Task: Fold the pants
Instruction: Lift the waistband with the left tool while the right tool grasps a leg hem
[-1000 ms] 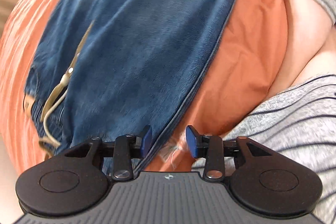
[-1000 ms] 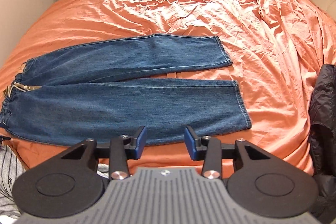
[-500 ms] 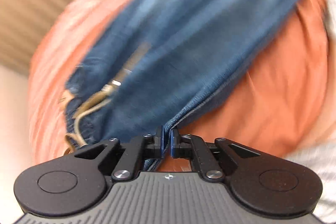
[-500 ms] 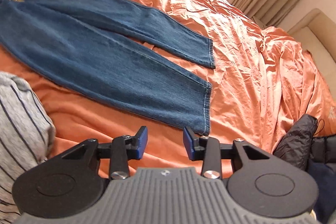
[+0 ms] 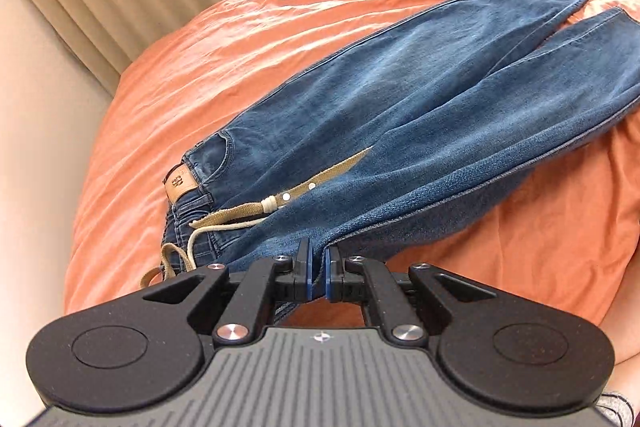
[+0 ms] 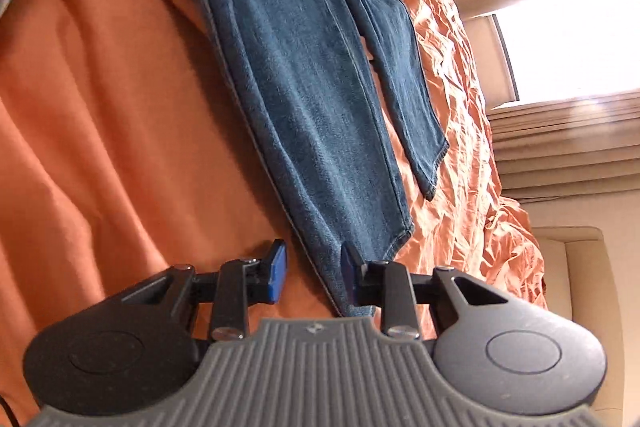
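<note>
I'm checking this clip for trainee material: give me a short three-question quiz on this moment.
1. True or false: the left gripper is shut on the jeans.
2. The right gripper is: A) shut on the hem, B) open at the near leg's hem, C) far above the bed.
3. Fill in: the jeans lie on an ______ sheet.

Key: 1 true; 2 B; 3 orange.
</note>
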A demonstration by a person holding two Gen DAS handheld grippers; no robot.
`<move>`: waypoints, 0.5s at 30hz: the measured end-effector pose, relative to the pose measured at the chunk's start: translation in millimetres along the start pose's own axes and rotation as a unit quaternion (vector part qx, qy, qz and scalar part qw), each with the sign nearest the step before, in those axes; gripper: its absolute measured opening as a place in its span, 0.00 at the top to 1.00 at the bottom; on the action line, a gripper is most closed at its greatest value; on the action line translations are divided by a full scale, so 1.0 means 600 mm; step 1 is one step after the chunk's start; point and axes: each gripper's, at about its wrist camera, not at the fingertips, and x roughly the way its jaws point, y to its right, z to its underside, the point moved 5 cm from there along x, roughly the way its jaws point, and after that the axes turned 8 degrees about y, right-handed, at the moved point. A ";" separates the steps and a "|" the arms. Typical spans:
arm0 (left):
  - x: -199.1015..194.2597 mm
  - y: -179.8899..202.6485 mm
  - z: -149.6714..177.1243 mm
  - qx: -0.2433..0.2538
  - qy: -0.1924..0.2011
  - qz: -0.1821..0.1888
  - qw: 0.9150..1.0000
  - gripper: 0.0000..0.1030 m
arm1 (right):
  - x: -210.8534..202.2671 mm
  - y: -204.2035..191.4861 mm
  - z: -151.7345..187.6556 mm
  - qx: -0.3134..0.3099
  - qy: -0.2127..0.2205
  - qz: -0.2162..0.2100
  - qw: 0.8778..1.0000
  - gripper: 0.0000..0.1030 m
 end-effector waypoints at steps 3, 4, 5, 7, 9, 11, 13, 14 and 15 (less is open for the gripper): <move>-0.005 0.003 0.004 -0.007 0.003 -0.009 1.000 0.95 | 0.003 0.026 0.003 0.034 0.004 0.035 0.999 1.00; -0.001 0.001 0.007 -0.012 0.006 -0.012 1.000 0.95 | -0.001 0.036 0.002 0.048 0.008 0.045 0.998 1.00; -0.004 -0.002 0.006 -0.015 0.010 -0.016 1.000 0.95 | -0.005 0.052 -0.001 0.064 0.012 0.057 0.996 1.00; -0.013 -0.010 -0.001 -0.021 0.023 -0.027 0.999 0.95 | -0.021 0.089 -0.012 0.099 0.021 0.085 0.991 1.00; -0.026 -0.025 -0.018 -0.029 0.038 -0.037 0.998 0.95 | -0.033 0.131 -0.025 0.122 0.022 0.110 0.986 1.00; -0.039 -0.044 -0.044 -0.032 0.053 -0.050 0.997 0.96 | -0.048 0.186 -0.037 0.153 0.024 0.146 0.977 1.00; -0.044 -0.061 -0.071 -0.029 0.066 -0.063 0.995 0.96 | -0.058 0.262 -0.044 0.204 0.023 0.183 0.962 1.00; -0.045 -0.069 -0.086 -0.027 0.070 -0.067 0.995 0.96 | -0.060 0.297 -0.044 0.231 0.022 0.192 0.954 1.00; -0.043 -0.076 -0.100 -0.026 0.075 -0.068 0.995 0.96 | -0.059 0.329 -0.044 0.258 0.022 0.191 0.947 1.00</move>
